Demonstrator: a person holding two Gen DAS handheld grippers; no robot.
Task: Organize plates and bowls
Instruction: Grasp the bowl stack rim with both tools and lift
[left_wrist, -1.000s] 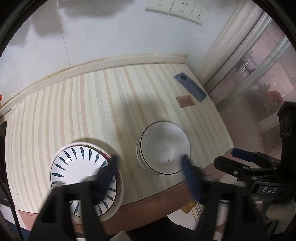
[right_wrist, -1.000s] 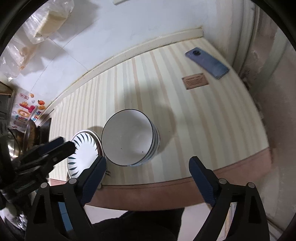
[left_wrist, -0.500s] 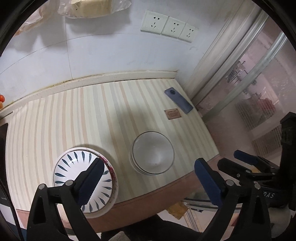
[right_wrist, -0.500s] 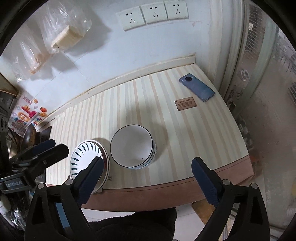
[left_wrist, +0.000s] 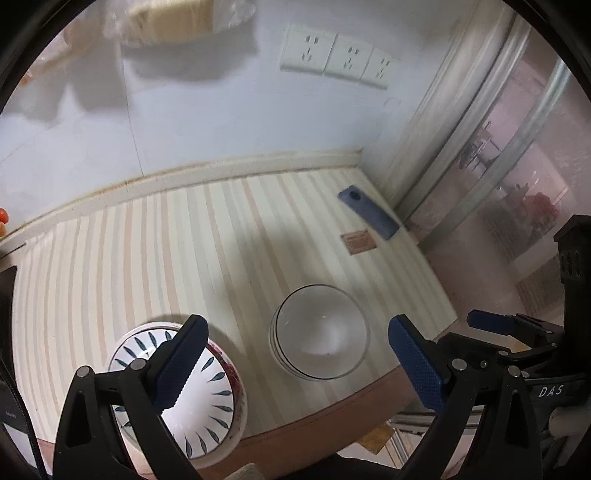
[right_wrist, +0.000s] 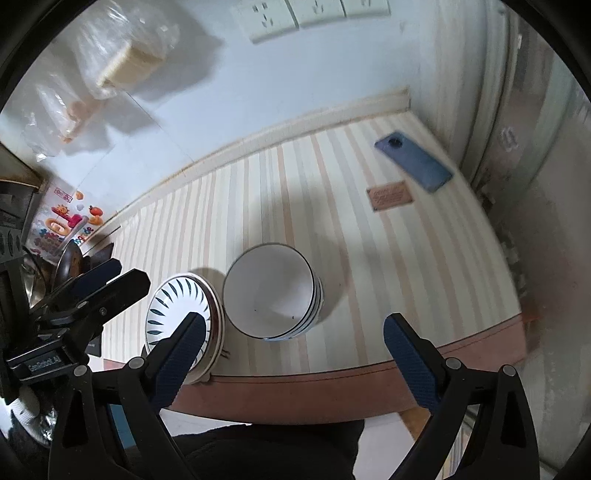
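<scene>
Both claws gape wide, holding nothing – left gripper (left_wrist: 295, 350), right gripper (right_wrist: 291, 349); plates (right_wrist: 177, 306) overhang the table (right_wrist: 332, 221) edge beside stacked bowls (right_wrist: 269, 291) – stack counts unclear

I count one stack of white bowls with dark rims (right_wrist: 271, 291); from the side I see about three rims in it, the exact number I cannot tell. One stack of white plates with blue leaf marks (right_wrist: 177, 308), at least two. One blue phone (right_wrist: 413, 161). One small brown card (right_wrist: 389, 194). Three white wall sockets (left_wrist: 334, 55). I hold two tongs, each with two blue pads.
</scene>
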